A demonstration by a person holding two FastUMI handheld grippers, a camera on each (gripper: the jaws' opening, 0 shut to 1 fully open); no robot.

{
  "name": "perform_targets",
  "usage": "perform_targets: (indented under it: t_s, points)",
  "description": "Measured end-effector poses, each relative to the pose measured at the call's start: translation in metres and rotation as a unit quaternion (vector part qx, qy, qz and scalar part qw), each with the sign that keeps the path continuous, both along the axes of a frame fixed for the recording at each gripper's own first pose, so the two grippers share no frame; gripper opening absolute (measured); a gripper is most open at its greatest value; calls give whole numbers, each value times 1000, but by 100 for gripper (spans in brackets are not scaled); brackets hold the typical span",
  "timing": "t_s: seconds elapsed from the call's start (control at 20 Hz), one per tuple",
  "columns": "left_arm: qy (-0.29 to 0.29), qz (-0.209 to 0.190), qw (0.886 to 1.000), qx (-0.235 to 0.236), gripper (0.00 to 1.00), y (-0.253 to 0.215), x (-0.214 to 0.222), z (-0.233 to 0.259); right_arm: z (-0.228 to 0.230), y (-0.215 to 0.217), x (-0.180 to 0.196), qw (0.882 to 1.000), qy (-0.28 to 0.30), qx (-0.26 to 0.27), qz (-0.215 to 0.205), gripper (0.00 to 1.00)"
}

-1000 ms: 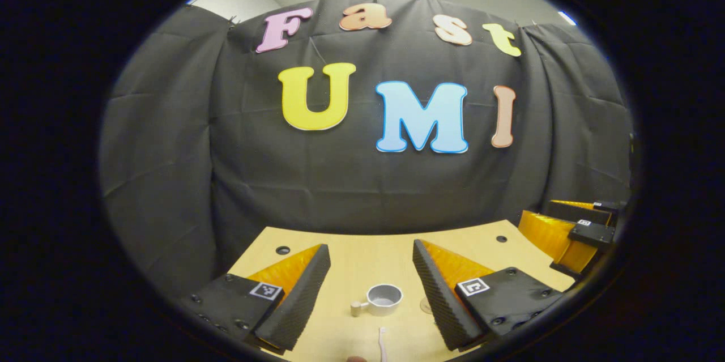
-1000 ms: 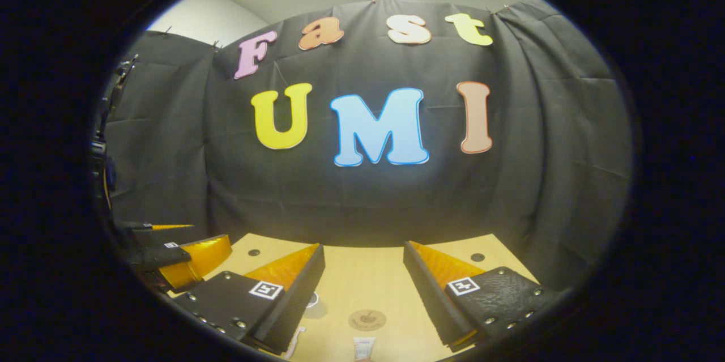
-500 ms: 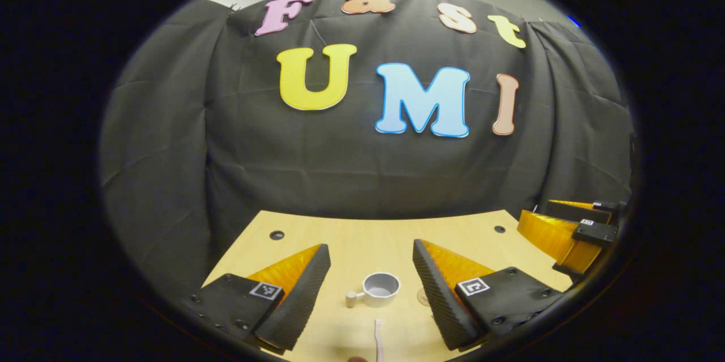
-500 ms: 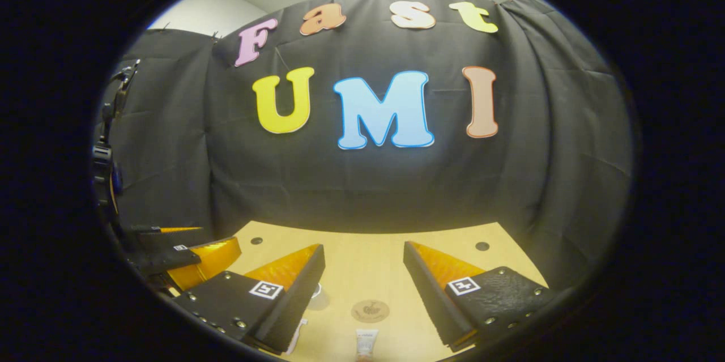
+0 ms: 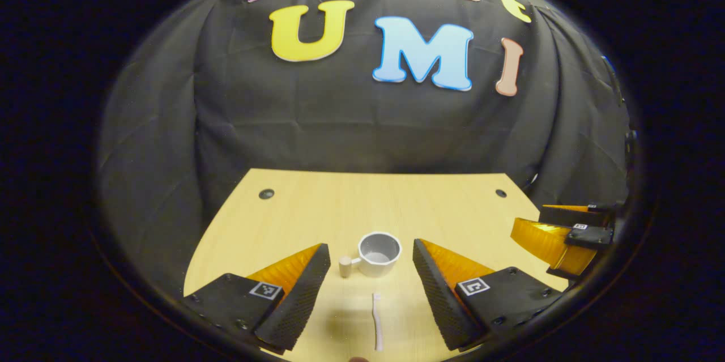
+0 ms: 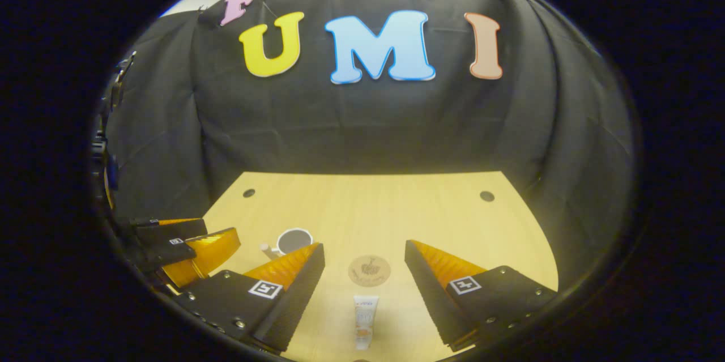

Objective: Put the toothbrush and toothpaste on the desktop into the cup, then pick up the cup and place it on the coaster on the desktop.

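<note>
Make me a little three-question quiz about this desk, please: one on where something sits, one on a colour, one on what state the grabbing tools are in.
1. Where does the toothbrush lie?
A. Inside the cup
B. Flat on the desktop, on the near side of the cup
C. On the coaster

2. What colour is the cup?
A. Bright red
B. Green
C. Pale grey-white

3. How do the jaws of the left gripper and right gripper stand?
A. Both spread apart, holding nothing
B. Both clamped on the toothpaste
C. One clamped on the cup's handle

Answers:
1. B: in the left gripper view the brush lies on the bare wood between the fingers, short of the cup.
2. C: its wall and handle look pale grey-white.
3. A: each view shows a wide gap between its fingers; the toothpaste and coaster lie untouched on the desktop.
</note>
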State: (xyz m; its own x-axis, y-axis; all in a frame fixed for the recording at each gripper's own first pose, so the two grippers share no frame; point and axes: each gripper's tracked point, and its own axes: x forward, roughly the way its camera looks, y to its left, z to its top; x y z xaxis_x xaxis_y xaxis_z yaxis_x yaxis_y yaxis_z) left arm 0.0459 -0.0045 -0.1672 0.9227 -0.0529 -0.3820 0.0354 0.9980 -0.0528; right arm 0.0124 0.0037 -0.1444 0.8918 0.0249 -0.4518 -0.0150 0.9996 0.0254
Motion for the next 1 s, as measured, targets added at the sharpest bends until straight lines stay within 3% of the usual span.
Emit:
perform_targets:
  t_s: [0.05,0.35,0.45,0.5,0.55,1.0]
  points:
    - [15,-3,1000,-1,97,-3,1,-14,-14,0,-2,1000,19,3,1,88]
    - [122,-11,992,-8,97,-8,1,-102,-81,3,-10,993,115,12,-3,92]
    - [163,-14,986,-4,98,-8,-3,-129,-104,3,-13,989,149,15,-4,92]
    - [187,-13,982,0,89,-6,-7,-142,-117,2,-17,986,165,13,-5,92]
    - [206,-12,978,-1,98,-5,-8,-153,-128,0,-19,983,182,10,-6,92]
    - [318,0,948,-1,99,-1,-23,-233,-208,0,-43,954,298,12,-3,92]
